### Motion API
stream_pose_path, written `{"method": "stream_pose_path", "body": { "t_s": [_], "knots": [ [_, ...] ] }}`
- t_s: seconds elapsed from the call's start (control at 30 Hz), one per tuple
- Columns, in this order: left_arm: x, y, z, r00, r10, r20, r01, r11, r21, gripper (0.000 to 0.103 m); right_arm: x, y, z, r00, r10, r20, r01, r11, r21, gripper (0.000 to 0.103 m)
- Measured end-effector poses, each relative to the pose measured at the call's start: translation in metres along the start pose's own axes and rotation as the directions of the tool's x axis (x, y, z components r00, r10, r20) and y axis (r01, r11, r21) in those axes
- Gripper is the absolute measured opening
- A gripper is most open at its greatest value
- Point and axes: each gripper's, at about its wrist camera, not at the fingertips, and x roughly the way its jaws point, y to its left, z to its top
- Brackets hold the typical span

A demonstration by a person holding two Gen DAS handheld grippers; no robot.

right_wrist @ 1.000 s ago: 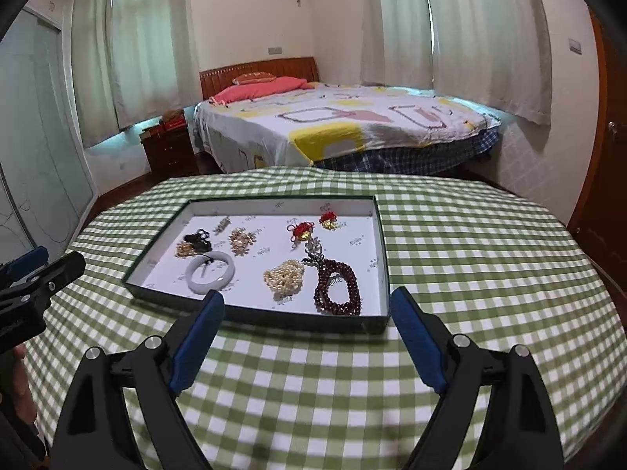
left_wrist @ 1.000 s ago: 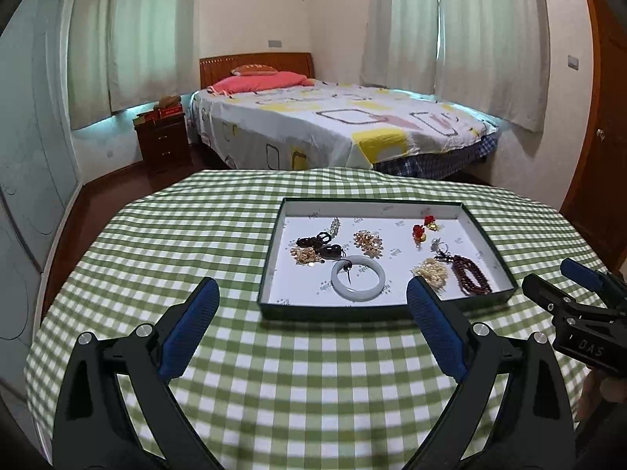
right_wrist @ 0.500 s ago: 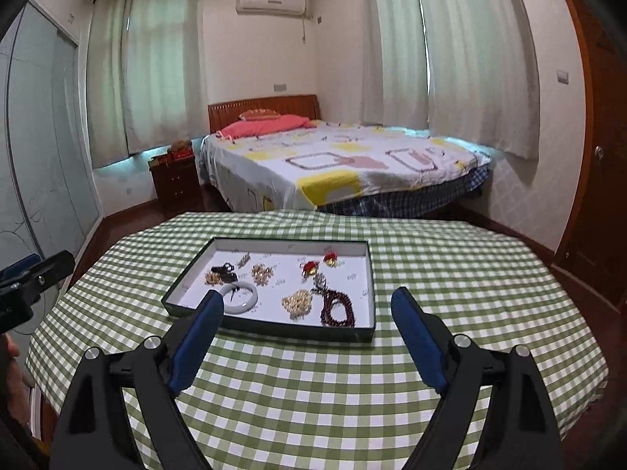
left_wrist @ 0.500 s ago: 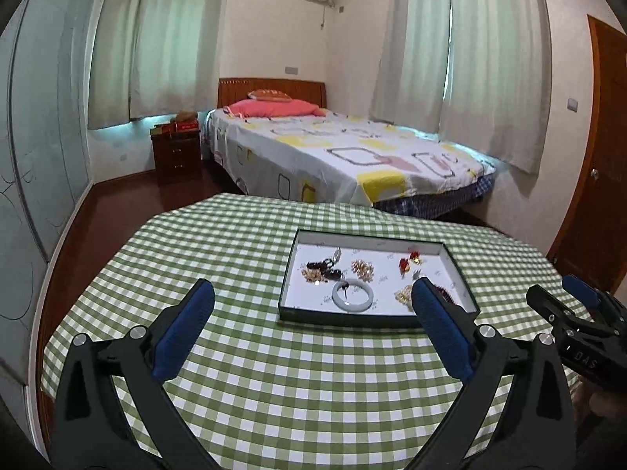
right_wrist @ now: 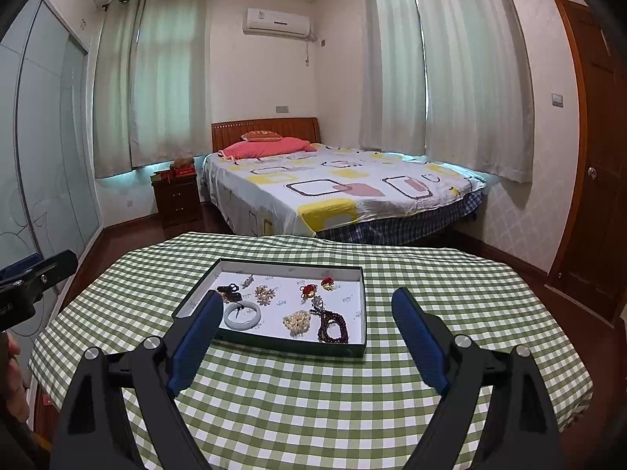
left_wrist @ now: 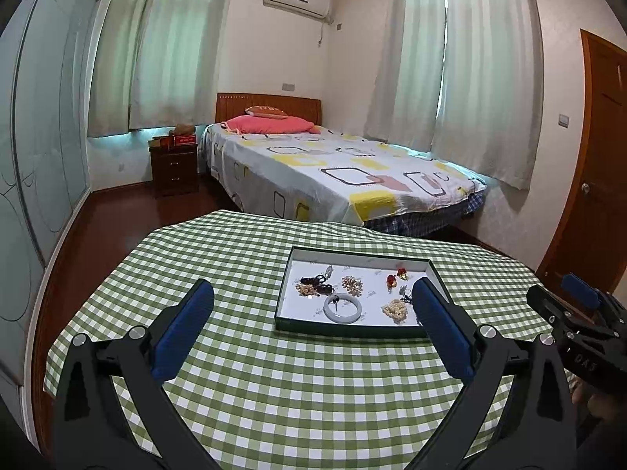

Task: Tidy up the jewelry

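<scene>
A bedroom: patterned bed [right_wrist: 337, 192], dark nightstand [right_wrist: 178, 199], pale curtains [right_wrist: 462, 78], wooden door [right_wrist: 595, 156], dark floor [left_wrist: 109, 227].

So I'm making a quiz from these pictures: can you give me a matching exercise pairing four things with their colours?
Things:
1. bangle
2. bead string
3. pillow
4. tablecloth

Colours:
A. green and white checks
B. pale grey-white
C. pink
D. dark red

Pairs: 1-B, 2-D, 3-C, 4-A
</scene>
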Motion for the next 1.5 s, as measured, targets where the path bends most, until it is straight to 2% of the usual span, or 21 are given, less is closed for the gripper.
{"method": "stream_pose_path", "body": {
  "t_s": [1.5],
  "knots": [
    [-0.0050, -0.0024, -0.0020, 1.000, -0.011, 0.004, 0.011, 1.000, -0.004, 0.099, -0.0058, 0.0019, 0.0004, 1.000, 0.001, 0.010, -0.001, 1.000, -0.004, 0.085]
  ]
}}
